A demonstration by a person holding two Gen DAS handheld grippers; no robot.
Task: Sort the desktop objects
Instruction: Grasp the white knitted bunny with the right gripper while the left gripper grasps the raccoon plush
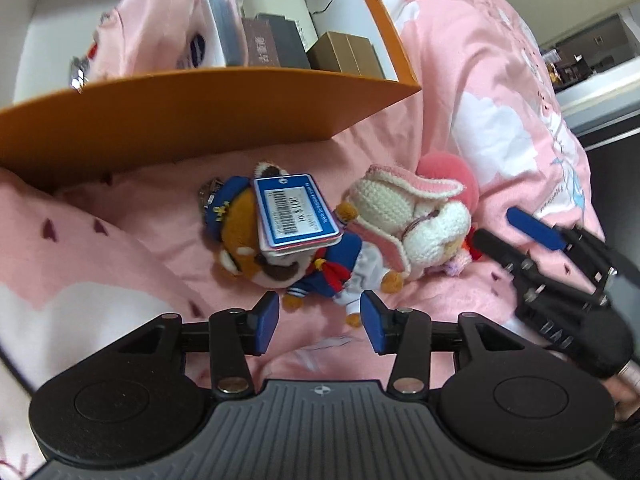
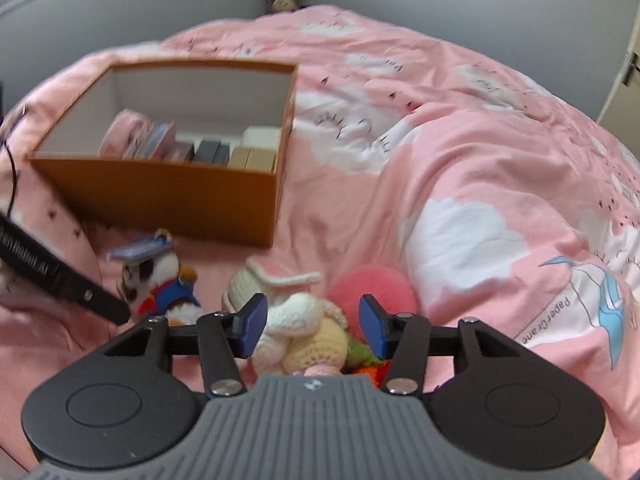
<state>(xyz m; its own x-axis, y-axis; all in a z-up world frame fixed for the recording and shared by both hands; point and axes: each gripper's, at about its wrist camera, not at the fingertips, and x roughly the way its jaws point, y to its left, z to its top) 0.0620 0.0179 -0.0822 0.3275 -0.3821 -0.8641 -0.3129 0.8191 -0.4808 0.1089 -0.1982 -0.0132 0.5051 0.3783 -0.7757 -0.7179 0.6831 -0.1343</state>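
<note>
Left gripper (image 1: 320, 320) jaws wide, sailor plush (image 1: 280, 244) just ahead. Right gripper (image 2: 312, 326) jaws wide, straddling crochet doll (image 2: 296, 320). Likely both lined up for pickup into orange box (image 2: 180, 200).

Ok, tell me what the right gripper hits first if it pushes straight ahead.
Most likely the crocheted bunny doll: it lies between the open fingers of the right gripper, ahead of the pink pompom. Depth is uncertain.

Bedroom, pink duvet (image 2: 460, 168), plush toys (image 1: 288, 240)

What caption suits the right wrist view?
Open right gripper over crocheted bunny doll, sailor plush and orange box beyond.
</note>
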